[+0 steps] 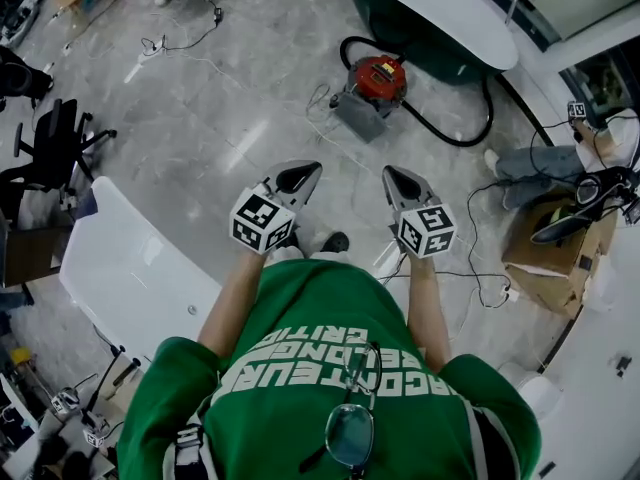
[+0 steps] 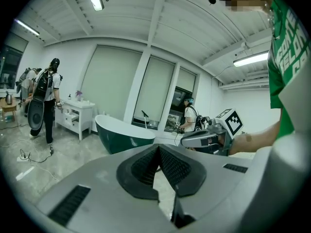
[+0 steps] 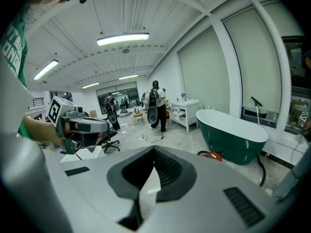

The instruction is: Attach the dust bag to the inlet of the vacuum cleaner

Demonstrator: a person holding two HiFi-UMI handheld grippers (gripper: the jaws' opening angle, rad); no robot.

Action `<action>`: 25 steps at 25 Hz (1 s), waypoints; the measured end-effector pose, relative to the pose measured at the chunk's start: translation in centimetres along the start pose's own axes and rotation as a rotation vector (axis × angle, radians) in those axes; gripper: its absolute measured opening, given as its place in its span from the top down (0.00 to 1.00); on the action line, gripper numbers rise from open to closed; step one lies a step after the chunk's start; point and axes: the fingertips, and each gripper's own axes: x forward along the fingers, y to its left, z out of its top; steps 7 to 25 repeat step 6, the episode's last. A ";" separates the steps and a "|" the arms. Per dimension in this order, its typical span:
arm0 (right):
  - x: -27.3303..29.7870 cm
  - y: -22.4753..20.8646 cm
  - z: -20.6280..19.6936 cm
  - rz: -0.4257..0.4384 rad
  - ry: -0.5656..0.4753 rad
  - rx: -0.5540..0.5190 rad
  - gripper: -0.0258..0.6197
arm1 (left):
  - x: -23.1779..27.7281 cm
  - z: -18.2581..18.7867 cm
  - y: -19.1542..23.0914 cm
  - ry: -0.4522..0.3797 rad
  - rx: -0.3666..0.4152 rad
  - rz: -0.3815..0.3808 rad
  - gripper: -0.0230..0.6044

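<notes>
left claw [image 1: 303, 174] shut, empty, well short of red vacuum [image 1: 379, 75]; grey bag-ish piece [image 1: 356, 117] sits against vacuum, attached or not, can't tell; right claw [image 1: 396, 177] shut, empty too. tip: get close, check seating first.

We hold the left gripper [image 1: 303, 175] and the right gripper [image 1: 397, 178] side by side, apart, above the floor [image 1: 230, 98]. Ahead of them the vacuum cleaner [image 1: 378, 76] stands on the floor, just before the bathtub [image 1: 440, 13], with its hose [image 1: 455, 136] looping to its right. A chair [image 1: 55, 143] stands far left, and a cardboard box [image 1: 545, 253] sits far right.
</notes>
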 end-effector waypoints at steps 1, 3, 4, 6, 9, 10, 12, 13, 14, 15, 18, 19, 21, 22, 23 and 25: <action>0.1 0.2 0.0 0.000 0.002 -0.002 0.95 | -0.3 0.0 0.0 -0.003 -0.002 0.002 0.96; 0.2 0.8 -0.1 0.002 0.006 -0.004 0.95 | -1.0 -0.2 0.1 -0.006 -0.006 0.007 0.96; 0.2 1.1 -0.2 0.003 0.008 -0.004 0.95 | -1.3 -0.3 0.1 -0.006 -0.008 0.010 0.96; 0.2 1.7 -0.5 0.005 0.011 -0.002 0.95 | -1.8 -0.6 0.1 -0.003 -0.011 0.013 0.96; 0.2 1.7 -0.5 0.005 0.011 -0.002 0.95 | -1.8 -0.6 0.1 -0.003 -0.011 0.013 0.96; 0.2 1.7 -0.5 0.005 0.011 -0.002 0.95 | -1.8 -0.6 0.1 -0.003 -0.011 0.013 0.96; 0.2 1.7 -0.5 0.005 0.011 -0.002 0.95 | -1.8 -0.6 0.1 -0.003 -0.011 0.013 0.96; 0.2 1.7 -0.5 0.005 0.011 -0.002 0.95 | -1.8 -0.6 0.1 -0.003 -0.011 0.013 0.96; 0.2 1.7 -0.5 0.005 0.011 -0.002 0.95 | -1.8 -0.6 0.1 -0.003 -0.011 0.013 0.96; 0.2 1.7 -0.5 0.005 0.011 -0.002 0.95 | -1.8 -0.6 0.1 -0.003 -0.011 0.013 0.96; 0.2 1.7 -0.5 0.005 0.011 -0.002 0.95 | -1.8 -0.6 0.1 -0.003 -0.011 0.013 0.96; 0.2 1.7 -0.5 0.005 0.011 -0.002 0.95 | -1.8 -0.6 0.1 -0.003 -0.011 0.013 0.96; 0.2 1.7 -0.5 0.005 0.011 -0.002 0.95 | -1.8 -0.6 0.1 -0.003 -0.011 0.013 0.96; 0.2 1.7 -0.5 0.005 0.011 -0.002 0.95 | -1.8 -0.6 0.1 -0.003 -0.011 0.013 0.96; 0.2 1.7 -0.5 0.005 0.011 -0.002 0.95 | -1.8 -0.6 0.1 -0.003 -0.011 0.013 0.96; 0.2 1.7 -0.5 0.005 0.011 -0.002 0.95 | -1.8 -0.6 0.1 -0.003 -0.011 0.013 0.96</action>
